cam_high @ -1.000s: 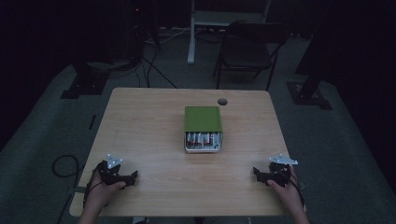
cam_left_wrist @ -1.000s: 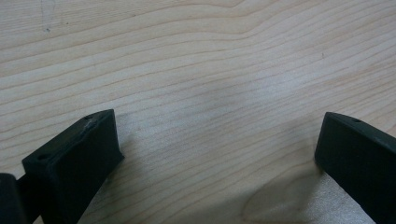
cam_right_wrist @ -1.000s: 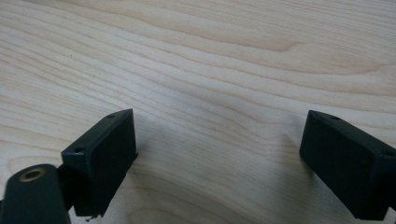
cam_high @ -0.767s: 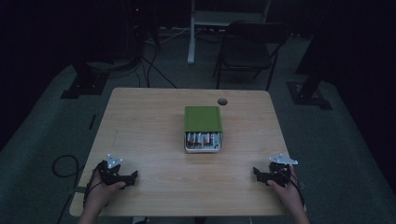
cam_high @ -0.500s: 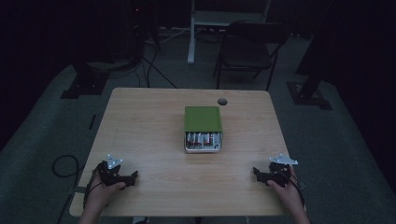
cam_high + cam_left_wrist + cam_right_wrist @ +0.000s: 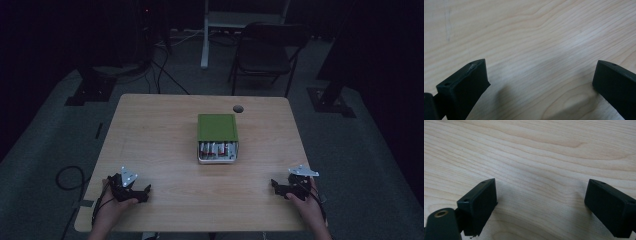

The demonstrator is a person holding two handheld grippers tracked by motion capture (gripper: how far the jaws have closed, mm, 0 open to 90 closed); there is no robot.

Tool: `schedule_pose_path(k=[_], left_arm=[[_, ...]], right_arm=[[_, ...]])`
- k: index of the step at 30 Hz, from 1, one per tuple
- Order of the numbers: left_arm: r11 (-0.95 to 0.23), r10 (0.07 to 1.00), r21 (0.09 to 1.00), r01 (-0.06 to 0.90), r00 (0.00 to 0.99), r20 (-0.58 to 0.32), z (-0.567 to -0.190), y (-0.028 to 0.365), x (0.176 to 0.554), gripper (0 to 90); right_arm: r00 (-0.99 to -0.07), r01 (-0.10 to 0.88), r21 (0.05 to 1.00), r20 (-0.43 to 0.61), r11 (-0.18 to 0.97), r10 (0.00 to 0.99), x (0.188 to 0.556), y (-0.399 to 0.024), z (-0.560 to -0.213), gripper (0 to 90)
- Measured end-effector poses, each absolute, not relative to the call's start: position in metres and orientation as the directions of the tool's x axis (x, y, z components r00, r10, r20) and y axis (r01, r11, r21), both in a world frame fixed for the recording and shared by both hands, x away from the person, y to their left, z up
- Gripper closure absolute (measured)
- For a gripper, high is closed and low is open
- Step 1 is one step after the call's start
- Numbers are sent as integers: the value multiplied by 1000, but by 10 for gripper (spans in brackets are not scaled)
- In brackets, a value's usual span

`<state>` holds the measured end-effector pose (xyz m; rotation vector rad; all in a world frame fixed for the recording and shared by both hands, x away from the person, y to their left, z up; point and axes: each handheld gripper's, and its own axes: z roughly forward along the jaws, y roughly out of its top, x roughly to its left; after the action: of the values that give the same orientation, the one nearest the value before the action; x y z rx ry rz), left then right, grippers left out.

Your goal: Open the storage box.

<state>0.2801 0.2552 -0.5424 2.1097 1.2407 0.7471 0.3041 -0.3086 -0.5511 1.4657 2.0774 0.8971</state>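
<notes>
A green-lidded metal box [image 6: 217, 136] lies at the middle of the wooden table [image 6: 160, 130]; its near end is open and shows several batteries [image 6: 217, 149]. My left gripper [image 6: 143, 192] rests near the table's front left corner, held by a hand, well apart from the box. My right gripper [image 6: 276, 186] rests near the front right corner. In the left gripper view the gripper [image 6: 540, 75] stands open over bare wood. In the right gripper view the gripper [image 6: 541, 195] is open too, with nothing between its fingers [image 6: 479, 202].
A round cable hole [image 6: 238, 108] sits near the table's far edge. Beyond the table stand a dark folding chair [image 6: 265, 50] and a white stand leg [image 6: 205, 35]. Cables [image 6: 67, 175] lie on the dark floor at the left.
</notes>
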Motion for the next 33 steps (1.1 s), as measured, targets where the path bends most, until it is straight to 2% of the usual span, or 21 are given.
schedule_pose_path(k=[24,26,33], left_arm=[[-520,817,716,466,517,256,-532,214,290,8],[-522,815,720,458,517,262,-531,211,291,36],[-555,790,712,431,542,288,-530,197,293,36]], right_arm=[[-340,653,722,12,228,940,304,-309,-551,103],[-340,654,722,12,228,940,304,-309,-551,102],[-340,653,722,12,228,940,304,-309,-551,103]])
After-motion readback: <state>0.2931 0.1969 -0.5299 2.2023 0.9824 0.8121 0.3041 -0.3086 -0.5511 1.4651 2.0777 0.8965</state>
